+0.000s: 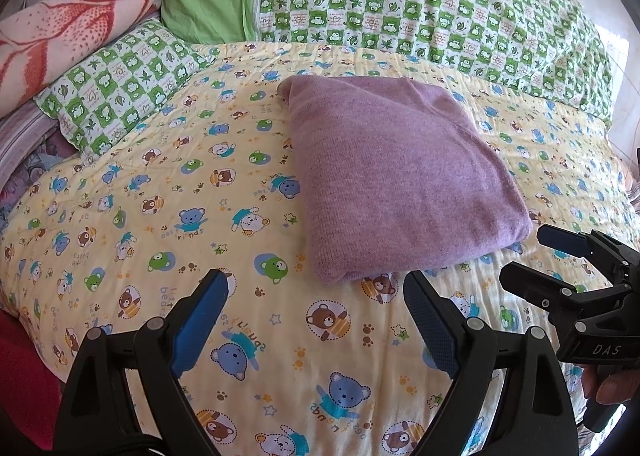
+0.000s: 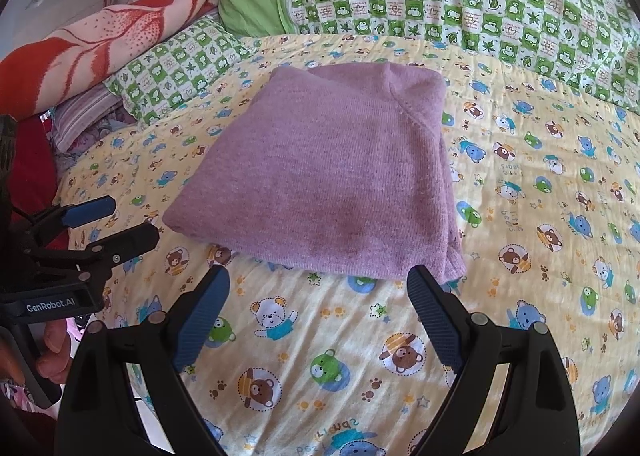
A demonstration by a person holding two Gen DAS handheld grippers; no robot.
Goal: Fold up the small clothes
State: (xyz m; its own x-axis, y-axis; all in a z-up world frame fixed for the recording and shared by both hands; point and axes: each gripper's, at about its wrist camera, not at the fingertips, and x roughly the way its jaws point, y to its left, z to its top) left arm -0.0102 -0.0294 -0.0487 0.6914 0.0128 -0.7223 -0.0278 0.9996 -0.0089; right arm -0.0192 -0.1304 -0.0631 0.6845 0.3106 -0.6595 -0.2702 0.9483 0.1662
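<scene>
Left hand-held gripper (image 1: 316,320) and right hand-held gripper (image 2: 318,318) both spread, holding nothing. Purple sweater (image 2: 324,176) sits folded mid-frame on the bed (image 2: 520,216) (compact rectangle). Fold looks done; nothing obvious left.

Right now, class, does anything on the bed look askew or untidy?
Nothing stands out. The purple garment lies folded in a compact stack on the bear-print sheet, untouched; both grippers' jaws are open.

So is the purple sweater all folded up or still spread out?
Folded. The purple sweater lies as a compact, thick rectangle with layered edges on the bear blanket; no sleeves stick out.
</scene>
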